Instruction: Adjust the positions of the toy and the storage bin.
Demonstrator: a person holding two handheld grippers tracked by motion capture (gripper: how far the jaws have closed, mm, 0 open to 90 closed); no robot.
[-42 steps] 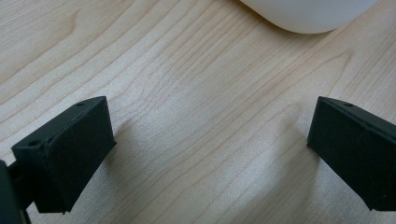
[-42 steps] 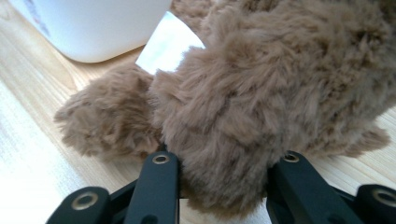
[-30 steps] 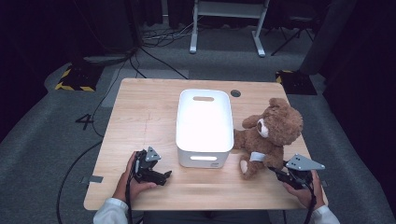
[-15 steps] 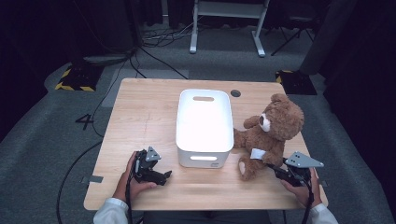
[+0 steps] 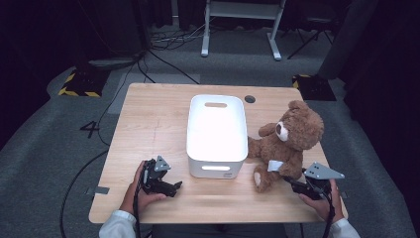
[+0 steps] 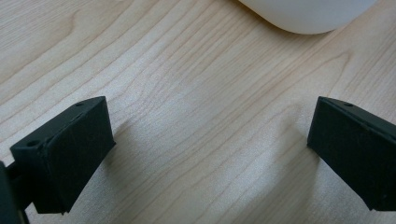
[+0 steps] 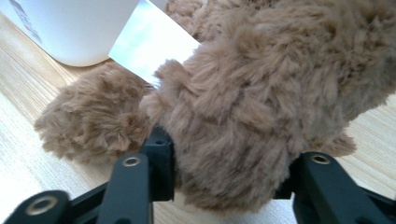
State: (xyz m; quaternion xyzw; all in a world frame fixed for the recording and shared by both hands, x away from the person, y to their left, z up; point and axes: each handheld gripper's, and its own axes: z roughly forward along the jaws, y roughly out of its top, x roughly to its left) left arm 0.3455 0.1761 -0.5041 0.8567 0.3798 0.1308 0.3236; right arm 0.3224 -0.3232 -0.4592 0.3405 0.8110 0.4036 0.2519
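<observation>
A brown teddy bear [image 5: 292, 139] sits on the wooden table [image 5: 148, 114], leaning against the right side of a white plastic tub [image 5: 216, 129]. A white tag [image 5: 274, 166] hangs at its hip. My right gripper [image 5: 289, 182] lies at the bear's near side. In the right gripper view its jaws have just been opening, and they stand open with a furry limb of the bear [image 7: 243, 93] bulging between them [image 7: 224, 172]. My left gripper [image 5: 176, 187] rests on the table left of the tub's near corner, wide open over bare wood [image 6: 210, 154].
The tub [image 6: 308, 14] shows just ahead of the left jaws, and its corner [image 7: 70, 28] behind the bear's tag [image 7: 149, 44]. A dark round hole [image 5: 250, 99] sits in the tabletop behind the tub. Chair and stand legs [image 5: 240, 29] are on the floor beyond the table.
The bear has settled very slightly lower beside the tub. Both hands have stayed where they were.
</observation>
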